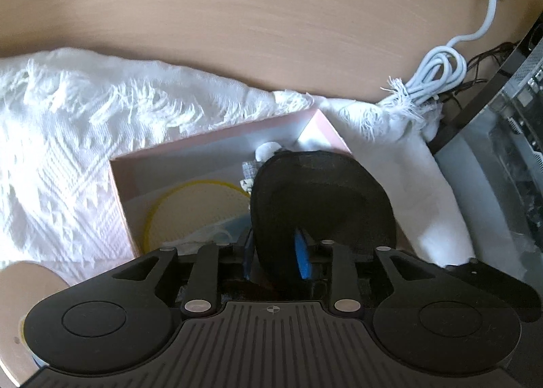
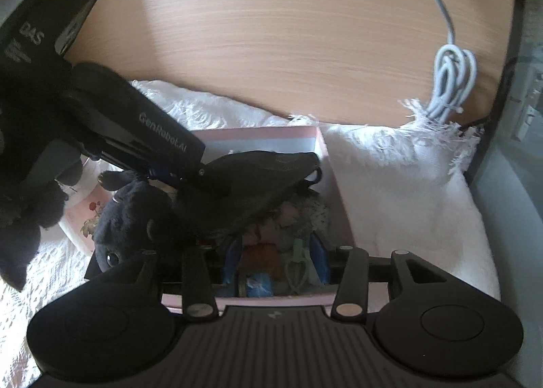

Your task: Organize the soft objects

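Observation:
A black padded eye mask (image 1: 322,204) hangs over the open pink box (image 1: 118,201), and my left gripper (image 1: 275,252) is shut on its lower edge, with one blue pad (image 1: 302,259) pressed against it. From the right wrist view the left gripper (image 2: 180,177) reaches in from the left, holding the mask (image 2: 258,181) above the box (image 2: 258,132). A dark plush toy (image 2: 129,218) lies at the box's left side. My right gripper (image 2: 276,252) stands open above small soft items in the box, gripping nothing.
A yellow-rimmed round item (image 1: 190,208) lies inside the box. A white fringed cloth (image 1: 68,136) lies beneath and around the box on the wooden table (image 1: 237,14). A coiled white cable (image 1: 437,72) sits at the far right, and a black-gloved hand (image 2: 23,167) at the left.

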